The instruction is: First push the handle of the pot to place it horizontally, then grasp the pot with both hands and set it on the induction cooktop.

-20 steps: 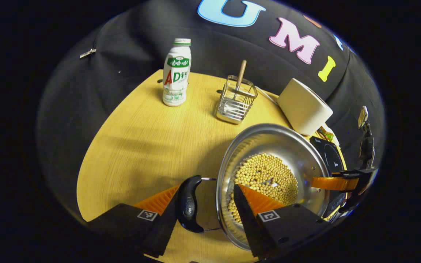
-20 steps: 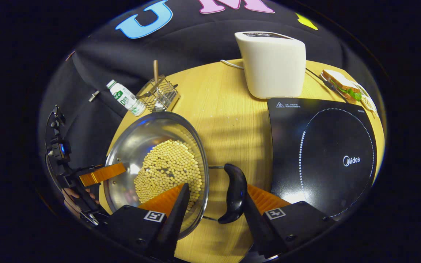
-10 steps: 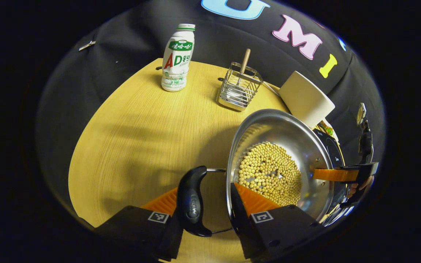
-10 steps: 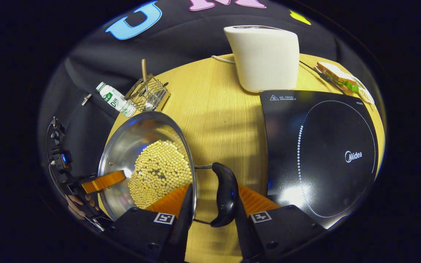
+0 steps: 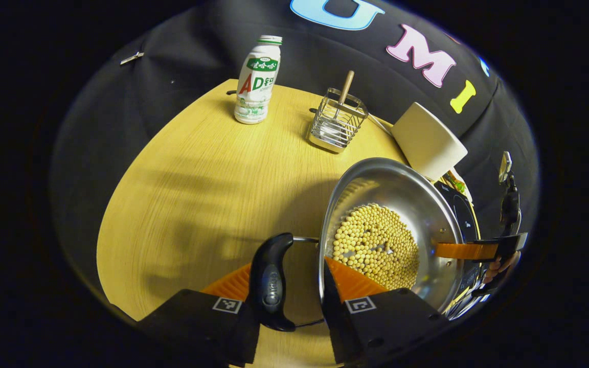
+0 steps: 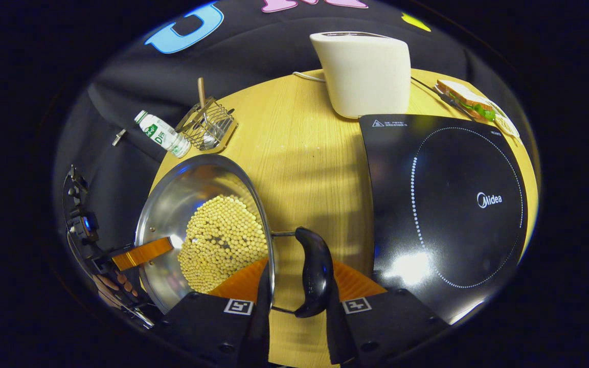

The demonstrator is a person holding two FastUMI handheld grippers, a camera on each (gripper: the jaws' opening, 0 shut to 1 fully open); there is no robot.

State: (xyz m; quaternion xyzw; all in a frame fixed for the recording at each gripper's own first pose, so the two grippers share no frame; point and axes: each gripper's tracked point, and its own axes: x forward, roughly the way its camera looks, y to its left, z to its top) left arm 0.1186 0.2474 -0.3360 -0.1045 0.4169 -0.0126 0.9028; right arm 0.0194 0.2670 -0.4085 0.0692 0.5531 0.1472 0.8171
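Pot (image 6: 172,204) hangs gripped by left gripper (image 5: 290,301) and right gripper (image 6: 294,301).

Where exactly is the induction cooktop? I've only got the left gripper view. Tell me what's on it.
Observer: The induction cooktop lies on the table just right of the pot. Its glass top is bare.
Operator: Check my right tool's grip.
Observer: The right tool straddles the pot's black right handle: one finger is inside the rim, the other outside the handle, and both seem to press.
Operator: Report anything near the landing spot.
Observer: A sandwich lies just beyond the cooktop's far right corner.
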